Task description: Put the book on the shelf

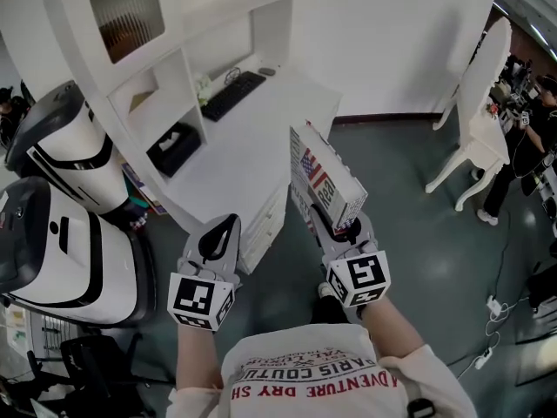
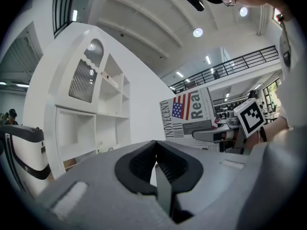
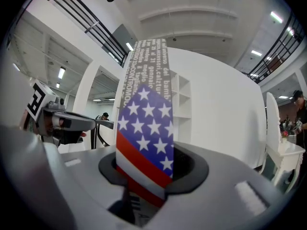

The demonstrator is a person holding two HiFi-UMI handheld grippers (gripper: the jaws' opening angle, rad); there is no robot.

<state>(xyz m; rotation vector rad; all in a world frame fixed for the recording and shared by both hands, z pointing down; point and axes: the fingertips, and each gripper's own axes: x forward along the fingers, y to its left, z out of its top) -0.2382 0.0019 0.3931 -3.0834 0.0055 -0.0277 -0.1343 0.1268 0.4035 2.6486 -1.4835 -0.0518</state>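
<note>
In front of the person, a big white desk with open shelves [image 1: 187, 55] is seen, well apart from both grippers. A thick paper book with a stars-and-stripes flag on its cover [image 1: 324, 179] is held up in the air between the person and the desk. It stands upright and is not yet on any shelf. Its lower end is gripped by the grey right gripper [image 1: 338, 230], with the jaws pressed on its two sides. The grey left gripper [image 1: 218, 238] is held near it, with its jaws closed together and nothing in them. The book is judged to be stiff and a bit heavy, with a smooth cover that could slip. A firm hold low down, across its thickness, is thought best, so the top end can be slid in first.
</note>
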